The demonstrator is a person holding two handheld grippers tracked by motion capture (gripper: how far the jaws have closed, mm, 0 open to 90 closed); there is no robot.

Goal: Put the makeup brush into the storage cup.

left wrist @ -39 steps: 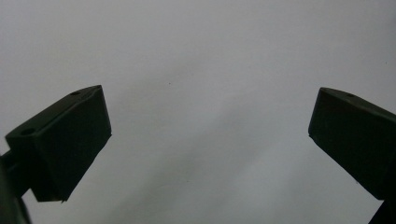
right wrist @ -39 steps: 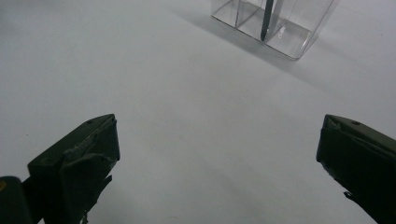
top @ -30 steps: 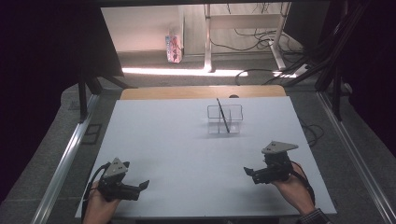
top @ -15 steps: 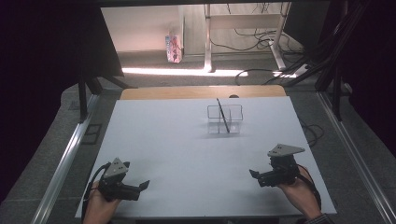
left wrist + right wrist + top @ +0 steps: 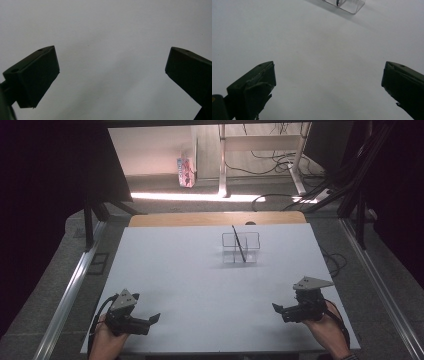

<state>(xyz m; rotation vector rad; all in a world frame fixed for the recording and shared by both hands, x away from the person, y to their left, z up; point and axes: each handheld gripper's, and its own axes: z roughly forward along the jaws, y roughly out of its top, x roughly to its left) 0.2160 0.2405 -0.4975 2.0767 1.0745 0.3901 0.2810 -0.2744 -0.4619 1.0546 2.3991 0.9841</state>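
Holding both grippers low at my near edge of the white table [image 5: 200, 270], nothing in either one. Left gripper [image 5: 152, 319] sits at the near-left corner, jaws spread wide, with bare tabletop between them in the left gripper view [image 5: 112, 70]. Right gripper [image 5: 276, 308] sits at the near-right, jaws equally wide and empty [image 5: 328, 75].

Work piece: a clear acrylic divided holder [image 5: 241, 248] standing right of centre toward the far side of the table, well apart from both grippers. A thin dark stick [image 5: 238, 243], pen or stylus, can't tell which, stands tilted in it, top leaning away to the far left, lower end down in a compartment. Which compartment, I can't tell from the high view. The holder's near corner shows at the top edge of the right gripper view [image 5: 348, 5], so the right gripper is already roughly pointed at it.

My read: this is a rest or home pose. No reach under way, nothing gripped, stick seated in the holder. Could be the start or the close of a cycle; the pose alone doesn't settle it.

If the next move is a pick, the right gripper is the nearer one. It calls for:
- long forward reach across open table, nothing in the path
- coming in above the holder rim, jaws either side of the stick's upper part
- narrowing a lot before closing, since the stick is thin
- lifting along the stick's lean so it doesn't lever the light holder over

Left gripper could steady the holder wall if it shifts.
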